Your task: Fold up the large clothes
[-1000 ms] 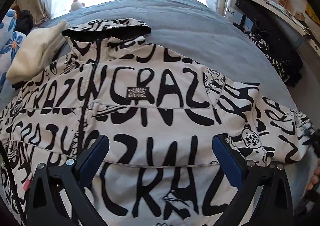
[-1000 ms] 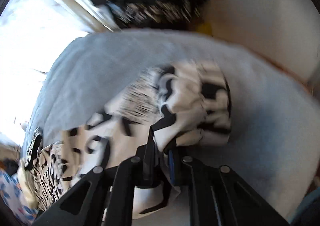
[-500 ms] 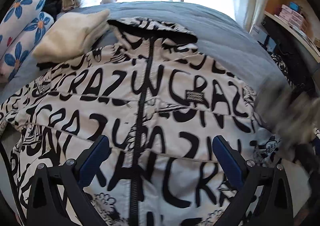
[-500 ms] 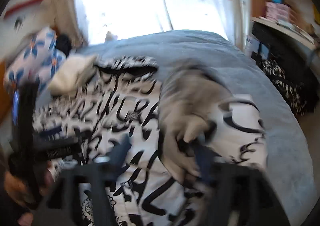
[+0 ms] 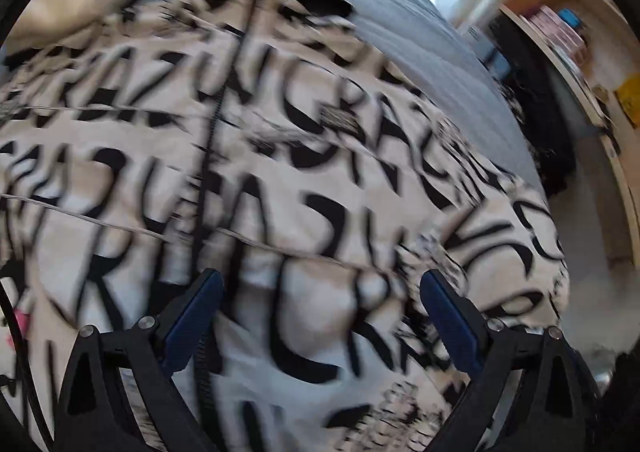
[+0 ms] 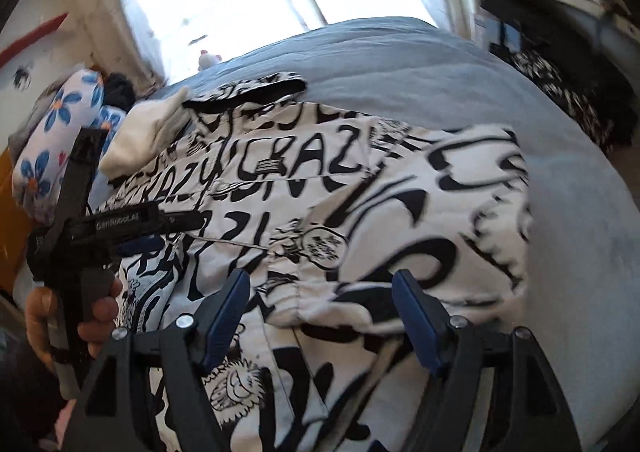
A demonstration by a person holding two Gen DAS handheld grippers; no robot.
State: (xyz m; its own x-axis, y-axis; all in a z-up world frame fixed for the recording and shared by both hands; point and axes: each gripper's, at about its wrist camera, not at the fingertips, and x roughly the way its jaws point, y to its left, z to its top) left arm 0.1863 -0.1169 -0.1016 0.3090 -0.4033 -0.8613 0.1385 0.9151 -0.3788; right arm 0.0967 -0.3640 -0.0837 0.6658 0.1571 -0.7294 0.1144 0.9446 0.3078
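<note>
Both claws, left claw (image 5: 320, 316) and right claw (image 6: 322, 312), hang spread and empty over the jacket (image 6: 360, 203), so the loosely folded sleeve (image 6: 460, 219) at right may slide open.

A: What can be read on the jacket (image 6: 360, 187)?

B: Big black hand-drawn letters run across the white cloth in rows. In the right wrist view "CRAZY" and "CRAZ" stand out in the row below the collar, and the rows nearer the hem are cut off or blurred.

A: And the small dark patch (image 6: 272, 165) on the chest?

B: It carries lettering, but too smeared to make out.

A: Anything else?

B: Pale lettering on the black bar of the left gripper (image 6: 120, 218), seen from the right wrist, too soft to spell out for certain.
</note>
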